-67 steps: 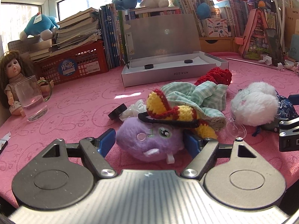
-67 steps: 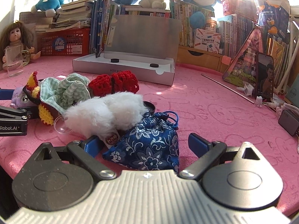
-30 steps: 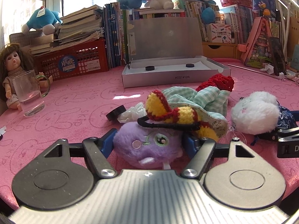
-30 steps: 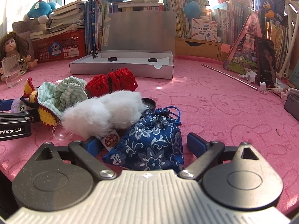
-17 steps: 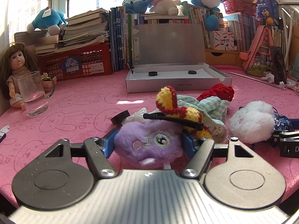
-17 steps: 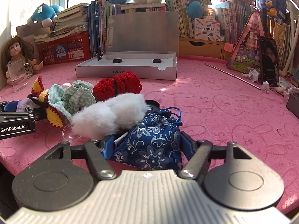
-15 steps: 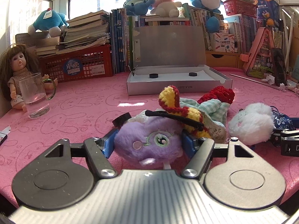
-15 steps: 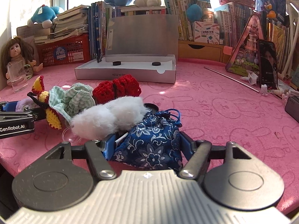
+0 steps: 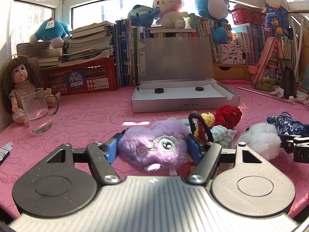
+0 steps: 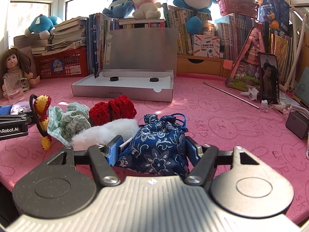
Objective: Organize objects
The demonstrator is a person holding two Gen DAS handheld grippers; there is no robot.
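Purple plush (image 9: 154, 147) pinched in our left tongs (image 9: 153, 147), blue floral pouch (image 10: 158, 147) in right tongs (image 10: 153, 149); open grey box (image 9: 183, 104) lies straight ahead across bench (image 9: 87, 119), nearer left tongs, we judge.

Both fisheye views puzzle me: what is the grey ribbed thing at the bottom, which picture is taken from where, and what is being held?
The grey ribbed part is the body of a hand-held two-finger gripper; a person carries one in each hand, and each camera looks forward along its blue-padded fingers.

In the left wrist view the left gripper is shut on a purple plush toy, with a black hair band looped by its right finger.

In the right wrist view the right gripper is shut on a blue floral pouch.

On the pink tablecloth lie a white fluffy piece, a green checked cloth and a red crochet piece. Behind stands an open silver box.
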